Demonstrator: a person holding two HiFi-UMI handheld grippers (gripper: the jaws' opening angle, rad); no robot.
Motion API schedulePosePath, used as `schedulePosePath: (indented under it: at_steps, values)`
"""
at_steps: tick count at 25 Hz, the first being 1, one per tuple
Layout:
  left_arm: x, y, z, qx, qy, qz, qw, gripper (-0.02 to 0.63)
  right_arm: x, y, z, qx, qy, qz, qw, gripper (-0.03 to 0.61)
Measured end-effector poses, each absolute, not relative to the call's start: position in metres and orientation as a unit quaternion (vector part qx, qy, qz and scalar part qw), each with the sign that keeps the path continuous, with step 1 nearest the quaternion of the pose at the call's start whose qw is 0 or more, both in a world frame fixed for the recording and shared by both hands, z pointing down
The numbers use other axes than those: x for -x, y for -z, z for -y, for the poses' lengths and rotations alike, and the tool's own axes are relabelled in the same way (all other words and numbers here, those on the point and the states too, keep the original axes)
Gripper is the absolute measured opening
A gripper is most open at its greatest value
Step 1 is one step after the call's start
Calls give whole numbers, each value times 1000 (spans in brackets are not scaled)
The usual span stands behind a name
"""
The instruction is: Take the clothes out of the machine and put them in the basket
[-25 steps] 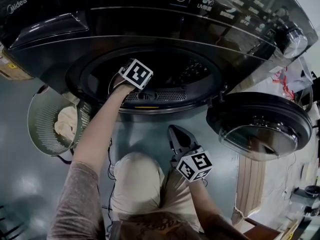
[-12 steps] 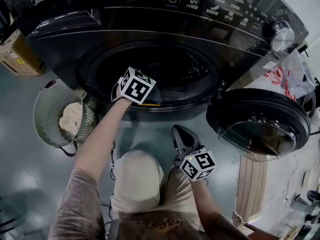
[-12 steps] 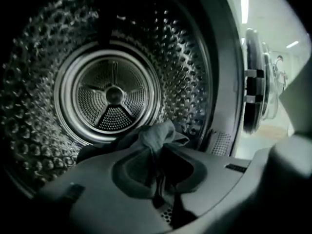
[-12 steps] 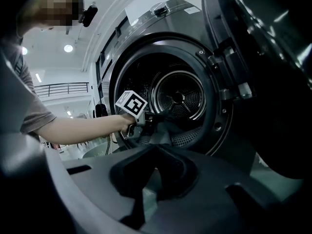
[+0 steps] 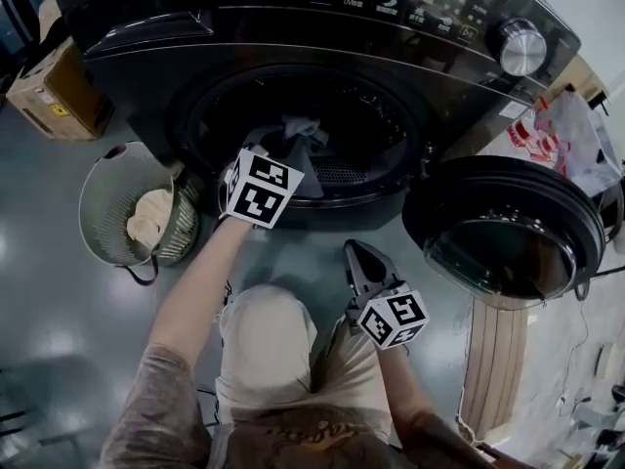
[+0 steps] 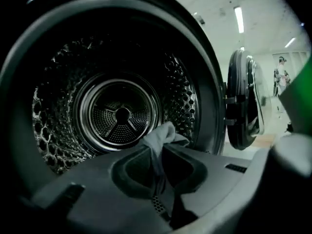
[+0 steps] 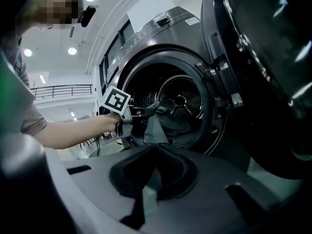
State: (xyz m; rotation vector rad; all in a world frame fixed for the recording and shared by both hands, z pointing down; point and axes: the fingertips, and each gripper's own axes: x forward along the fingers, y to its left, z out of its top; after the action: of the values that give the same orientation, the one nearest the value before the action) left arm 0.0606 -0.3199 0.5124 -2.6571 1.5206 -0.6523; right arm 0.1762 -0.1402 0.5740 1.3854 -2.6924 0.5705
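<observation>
Beside the machine (image 5: 293, 27), basket (image 5: 93, 179) holds pale clothes (image 5: 151, 225) — left gripper (image 6: 157, 177) clamps garment (image 5: 301, 130).

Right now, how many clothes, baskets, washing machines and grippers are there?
Clothes: 2, the grey cloth and the pale cloth in the basket
Basket: 1
Washing machine: 1
Grippers: 2, the left gripper holding the grey cloth, and the right gripper
Total: 6

The washing machine (image 5: 293, 37) carries the brand "Midea" at its far left corner. "UV" stands on its control panel (image 5: 410, 3); the other panel print is unreadable.
</observation>
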Motion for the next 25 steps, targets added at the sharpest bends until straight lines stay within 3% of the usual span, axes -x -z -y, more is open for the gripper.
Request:
schedulePosePath:
  at_steps: [17,25]
  values:
    - [-29,-445,233,832,124,-541,8,58,-180,-549,111,-425,-161,890,20,-3]
    - [20,-423,185,812,90,-576,3,57,-141,-548,99,-381,-152,912,22,-3]
